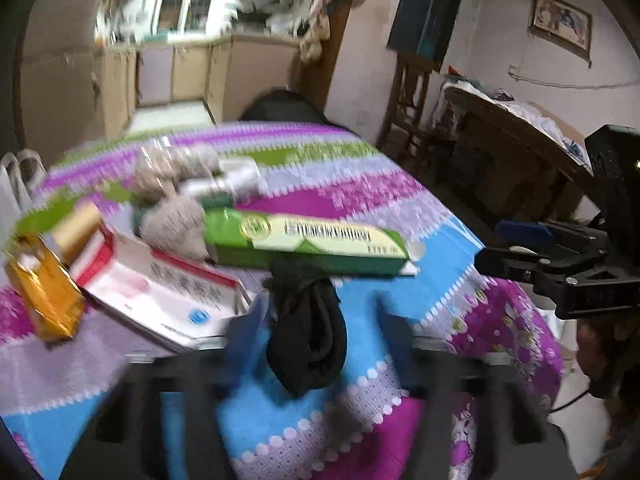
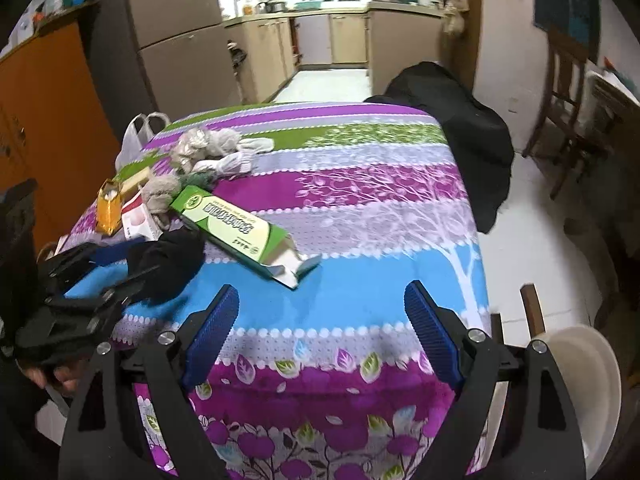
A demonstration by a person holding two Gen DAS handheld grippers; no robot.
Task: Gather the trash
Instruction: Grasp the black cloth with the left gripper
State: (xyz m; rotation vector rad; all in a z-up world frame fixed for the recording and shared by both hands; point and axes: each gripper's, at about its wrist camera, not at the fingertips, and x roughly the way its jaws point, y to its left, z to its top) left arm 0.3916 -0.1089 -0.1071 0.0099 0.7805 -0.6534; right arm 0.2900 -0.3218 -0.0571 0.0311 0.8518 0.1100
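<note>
A table with a striped purple, blue and green cloth [image 2: 360,208] carries the trash. A black sock [image 1: 308,332] sits between the blue fingers of my left gripper [image 1: 320,344]; the view is blurred, and in the right wrist view the fingers look closed around the black sock [image 2: 168,260] at my left gripper [image 2: 128,268]. An open green carton [image 2: 236,228] lies just beyond it, also in the left wrist view [image 1: 312,240]. My right gripper [image 2: 320,336] is open and empty above the table's near edge.
A red-and-white box [image 1: 160,292], an orange packet [image 2: 109,208], grey socks [image 2: 160,196] and white gloves [image 2: 236,160] lie at the table's left. A white plastic bag [image 2: 134,136] hangs off the far left edge. A black-draped chair [image 2: 460,120] and a white bowl [image 2: 588,392] are on the right.
</note>
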